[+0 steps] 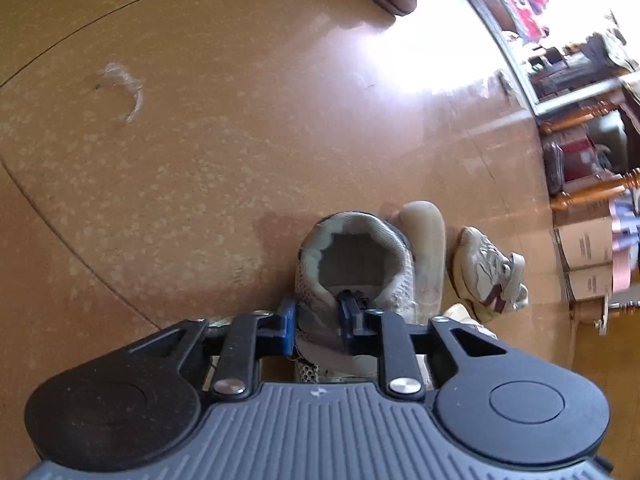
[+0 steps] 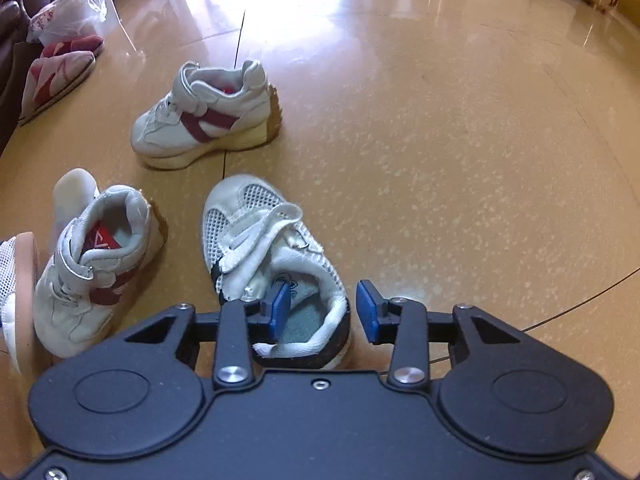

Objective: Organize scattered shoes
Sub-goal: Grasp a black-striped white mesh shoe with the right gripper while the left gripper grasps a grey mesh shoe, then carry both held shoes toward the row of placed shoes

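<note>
Little is sorted yet: the left gripper (image 1: 318, 320) has its jaws pinched on the collar of a grey mesh shoe (image 1: 352, 264), while the right gripper (image 2: 324, 308) straddles the heel wall of a white mesh sneaker (image 2: 272, 256) on the floor (image 2: 440, 160), one pad inside, the outer pad apart. Two white sneakers with maroon stripes (image 2: 204, 116) (image 2: 96, 264) lie scattered; no brand is legible.

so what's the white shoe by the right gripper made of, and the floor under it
White mesh shoe: probably woven synthetic mesh, matte; small holes show across the toe. Its strap looks like smooth faux leather, slightly frayed. Floor: seemingly polished vinyl or terrazzo-style tile, speckled tan and glossy; window glare reflects off it.
</note>
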A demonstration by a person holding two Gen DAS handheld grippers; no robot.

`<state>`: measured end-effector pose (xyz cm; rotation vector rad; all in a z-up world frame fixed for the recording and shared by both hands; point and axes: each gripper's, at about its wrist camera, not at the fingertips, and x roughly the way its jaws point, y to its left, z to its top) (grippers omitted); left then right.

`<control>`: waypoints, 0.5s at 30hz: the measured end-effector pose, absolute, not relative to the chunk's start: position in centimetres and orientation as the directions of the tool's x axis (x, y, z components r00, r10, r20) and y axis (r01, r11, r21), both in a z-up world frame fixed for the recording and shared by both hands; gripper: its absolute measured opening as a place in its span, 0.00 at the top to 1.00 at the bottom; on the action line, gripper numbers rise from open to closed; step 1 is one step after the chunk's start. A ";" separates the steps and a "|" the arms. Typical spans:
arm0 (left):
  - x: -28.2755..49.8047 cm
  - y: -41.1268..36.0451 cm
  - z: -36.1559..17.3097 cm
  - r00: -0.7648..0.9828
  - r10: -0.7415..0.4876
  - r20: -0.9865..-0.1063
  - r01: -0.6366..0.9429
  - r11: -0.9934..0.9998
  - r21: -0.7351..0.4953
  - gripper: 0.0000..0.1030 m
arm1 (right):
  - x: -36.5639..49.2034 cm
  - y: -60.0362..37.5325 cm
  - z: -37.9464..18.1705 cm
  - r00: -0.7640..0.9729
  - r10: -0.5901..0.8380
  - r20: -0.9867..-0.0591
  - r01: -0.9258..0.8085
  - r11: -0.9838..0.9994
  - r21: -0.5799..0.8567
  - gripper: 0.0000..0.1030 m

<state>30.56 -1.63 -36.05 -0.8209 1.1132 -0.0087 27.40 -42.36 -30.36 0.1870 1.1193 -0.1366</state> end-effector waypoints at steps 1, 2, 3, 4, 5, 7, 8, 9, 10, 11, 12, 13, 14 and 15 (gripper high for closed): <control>30.5 -1.6 -35.9 0.473 -0.394 -0.788 -0.378 0.717 -0.585 0.85 | 27.5 -42.3 -30.5 0.428 -0.010 -0.904 0.189 0.979 0.079 0.76; 30.4 -1.4 -35.7 0.476 -0.394 -0.787 -0.374 0.719 -0.586 0.85 | 27.6 -42.3 -30.6 0.425 -0.006 -0.905 0.176 0.981 0.077 0.82; 30.2 -1.2 -35.3 0.480 -0.392 -0.785 -0.368 0.722 -0.586 0.86 | 27.6 -42.5 -30.6 0.426 0.002 -0.905 0.173 0.981 0.083 0.86; 30.1 -0.9 -35.0 0.482 -0.390 -0.784 -0.363 0.726 -0.584 0.86 | 27.5 -42.8 -30.5 0.431 0.013 -0.902 0.180 0.979 0.100 0.87; 29.8 -0.5 -34.5 0.488 -0.385 -0.783 -0.355 0.732 -0.581 0.86 | 27.4 -42.9 -30.3 0.434 0.021 -0.901 0.179 0.978 0.109 0.89; 29.4 0.2 -33.8 0.494 -0.379 -0.782 -0.353 0.735 -0.579 0.86 | 27.3 -42.8 -29.7 0.436 0.027 -0.899 0.163 0.981 0.108 0.92; 29.0 0.7 -33.2 0.495 -0.373 -0.785 -0.350 0.741 -0.573 0.86 | 27.1 -42.7 -29.1 0.439 0.031 -0.898 0.155 0.982 0.110 0.93; 28.6 1.2 -32.5 0.495 -0.364 -0.789 -0.342 0.752 -0.563 0.86 | 26.9 -42.7 -28.6 0.440 0.036 -0.897 0.153 0.982 0.114 0.93; 28.2 1.6 -32.0 0.494 -0.357 -0.792 -0.337 0.761 -0.554 0.86 | 26.8 -42.8 -28.3 0.439 0.039 -0.898 0.157 0.980 0.119 0.93; 27.8 2.1 -31.4 0.493 -0.350 -0.796 -0.332 0.770 -0.545 0.86 | 26.5 -42.7 -27.8 0.438 0.043 -0.898 0.151 0.981 0.121 0.93; 27.3 2.7 -30.9 0.494 -0.345 -0.798 -0.330 0.775 -0.539 0.86 | 26.2 -42.6 -27.3 0.436 0.047 -0.898 0.139 0.983 0.119 0.93; 26.8 3.2 -30.4 0.496 -0.339 -0.800 -0.327 0.780 -0.534 0.86 | 25.9 -42.5 -27.1 0.434 0.047 -0.900 0.132 0.984 0.116 0.93; 26.1 4.0 -29.5 0.500 -0.326 -0.802 -0.322 0.790 -0.522 0.86 | 25.6 -42.4 -26.9 0.429 0.049 -0.902 0.124 0.986 0.112 0.93; 25.2 4.7 -28.6 0.501 -0.312 -0.807 -0.317 0.802 -0.507 0.86 | 25.0 -42.3 -26.7 0.422 0.052 -0.905 0.113 0.988 0.109 0.93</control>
